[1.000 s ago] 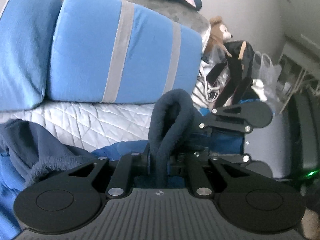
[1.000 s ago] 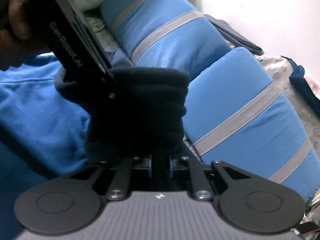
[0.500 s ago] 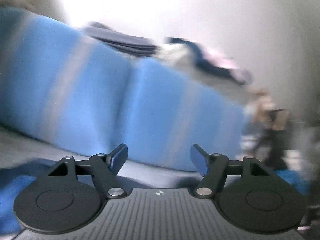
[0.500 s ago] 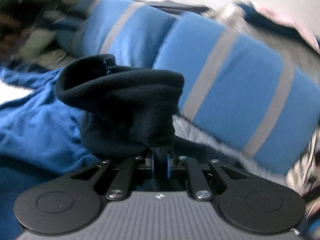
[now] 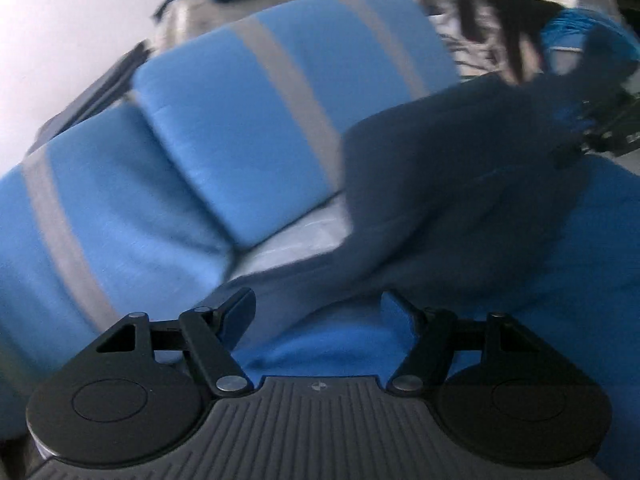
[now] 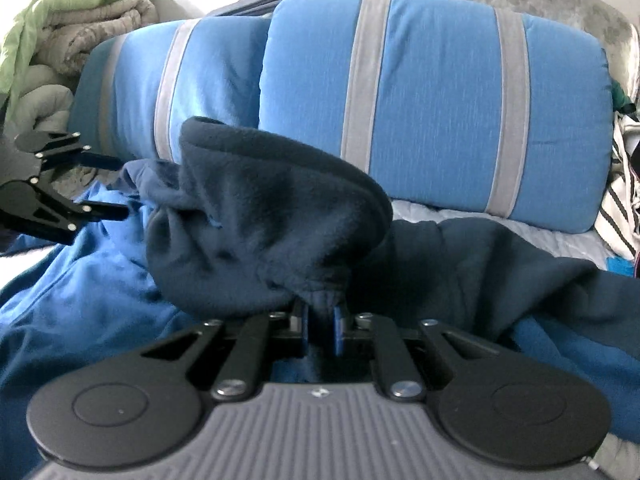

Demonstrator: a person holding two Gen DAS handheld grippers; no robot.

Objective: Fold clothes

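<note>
**A:** Right gripper (image 6: 320, 330) is clamped tight on a bunched fold of the dark navy fleece garment (image 6: 272, 216) — the cloth balloons up out of the pinch into a rounded hood-like bulge.

**B:** And which way does the rest of it run?

**A:** From that pinch it trails off to the right in the right wrist view, lying low along the foot of the two blue pillows with grey stripes (image 6: 432, 92). So the long axis runs roughly parallel to the pillow row. In the left wrist view the same garment (image 5: 448, 184) stretches from near the fingers up toward the top right corner.

**B:** The left gripper (image 5: 318, 312)?

**A:** Jaws standing apart, nothing between them — only the bright blue spread sheet (image 5: 332, 352) shows through the gap. You can see it from the right side too, the left gripper (image 6: 108, 186) hanging just beside the fleece's left edge, not touching as far as I can tell.

**B:** Room to work?

**A:** Bare blue sheet (image 6: 80, 300) to the left and front. The pillows wall off the back; a white quilted cover (image 6: 520, 224) shows beneath them. A folded green and grey comforter (image 6: 76, 20) is stacked at far left.
</note>
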